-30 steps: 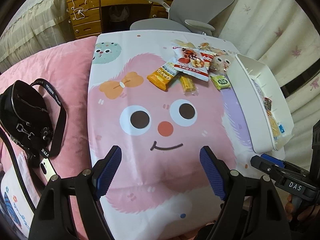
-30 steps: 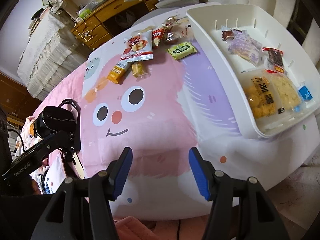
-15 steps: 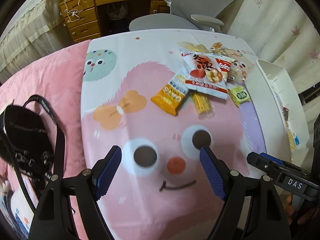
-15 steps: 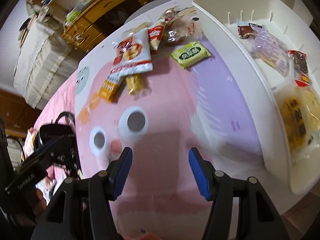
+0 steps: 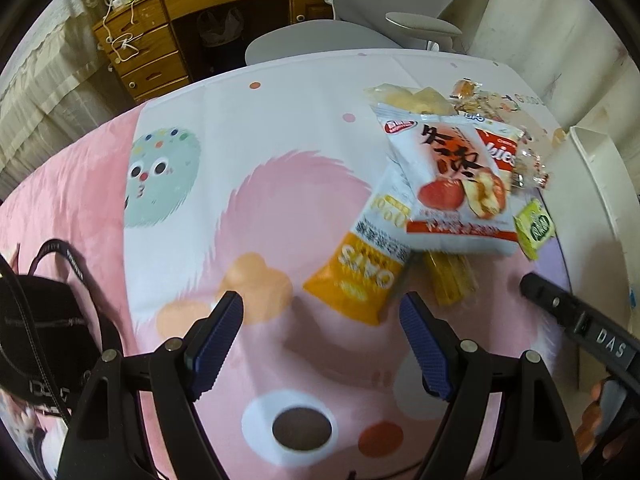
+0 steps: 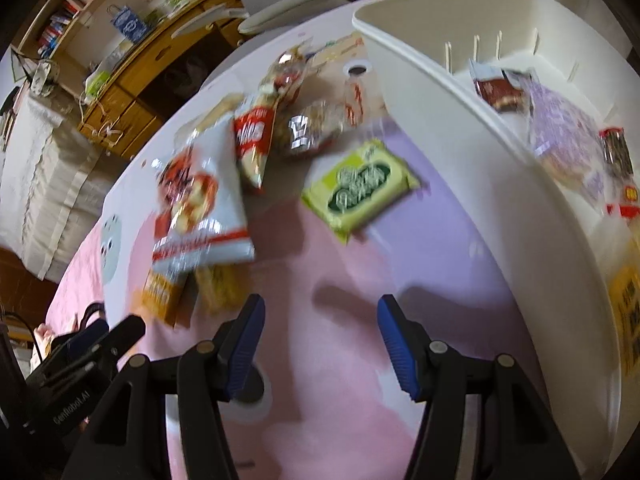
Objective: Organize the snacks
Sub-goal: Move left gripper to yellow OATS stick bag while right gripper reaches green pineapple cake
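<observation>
While the snack pile sits at the far side of the cartoon tablecloth (image 5: 280,184), we see a white-and-red bag (image 5: 452,184) lying on top, overlapping an orange oats packet (image 5: 356,276) and a yellow bar (image 5: 450,280), with a red cookie pack (image 6: 254,140) and a clear-wrapped snack (image 6: 316,128) behind it. Off to the bag's right lies a green packet (image 6: 360,188), just beside the wall of the white bin (image 6: 500,184). Inside the bin we make out a dark red packet (image 6: 500,92), a purple-wrapped one (image 6: 564,136) and a yellow pack (image 6: 628,304) at the blurred edge. Our left gripper (image 5: 320,344) hovers spread wide with nothing between its blue pads (image 5: 216,340), pointing at the oats packet. Our right gripper (image 6: 320,344) is also parted and empty, hanging over bare cloth near the green packet. A black bag (image 5: 36,336) lies on the pink bedding at left. Beyond the table stand a grey chair (image 5: 360,12) and a wooden desk (image 5: 152,40).
</observation>
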`<action>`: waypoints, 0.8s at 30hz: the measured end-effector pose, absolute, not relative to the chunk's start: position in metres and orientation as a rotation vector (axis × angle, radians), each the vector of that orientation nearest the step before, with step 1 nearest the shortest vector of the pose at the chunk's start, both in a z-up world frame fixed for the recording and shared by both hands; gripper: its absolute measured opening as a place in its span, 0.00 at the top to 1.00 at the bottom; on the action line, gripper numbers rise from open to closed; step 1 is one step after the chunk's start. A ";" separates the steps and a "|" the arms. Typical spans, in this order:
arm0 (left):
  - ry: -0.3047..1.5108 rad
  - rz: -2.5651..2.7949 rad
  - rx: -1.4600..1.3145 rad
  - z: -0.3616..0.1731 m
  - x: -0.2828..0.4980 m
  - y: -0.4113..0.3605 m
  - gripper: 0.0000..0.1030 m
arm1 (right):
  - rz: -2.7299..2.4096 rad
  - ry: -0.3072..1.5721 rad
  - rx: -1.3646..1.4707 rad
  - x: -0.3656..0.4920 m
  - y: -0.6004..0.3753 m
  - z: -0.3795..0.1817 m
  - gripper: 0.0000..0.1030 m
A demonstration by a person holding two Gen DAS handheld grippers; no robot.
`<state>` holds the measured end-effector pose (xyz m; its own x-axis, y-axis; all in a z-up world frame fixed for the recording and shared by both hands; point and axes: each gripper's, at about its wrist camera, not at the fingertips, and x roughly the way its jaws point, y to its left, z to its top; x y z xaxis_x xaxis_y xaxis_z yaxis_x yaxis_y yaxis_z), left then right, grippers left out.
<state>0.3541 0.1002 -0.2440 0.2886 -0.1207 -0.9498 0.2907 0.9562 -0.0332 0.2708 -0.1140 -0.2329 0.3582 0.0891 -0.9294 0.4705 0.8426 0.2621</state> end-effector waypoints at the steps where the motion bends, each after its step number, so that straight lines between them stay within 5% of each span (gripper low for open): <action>1: 1.247 -0.279 0.160 -0.247 0.358 0.099 0.23 | -0.275 1.181 0.540 0.275 -0.115 -0.234 0.43; 12: 1.258 -0.327 0.188 -0.266 0.379 0.089 0.23 | -0.353 1.082 0.508 0.297 -0.122 -0.244 0.41; 24: 1.291 -0.375 0.212 -0.282 0.384 0.079 0.23 | -0.388 1.017 0.398 0.309 -0.120 -0.250 0.27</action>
<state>0.3844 0.0792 -0.2816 0.2277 -0.1522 -0.9618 0.3865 0.9207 -0.0542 0.3094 -0.1204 -0.2495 0.4705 -0.1262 -0.8733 0.4879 0.8619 0.1383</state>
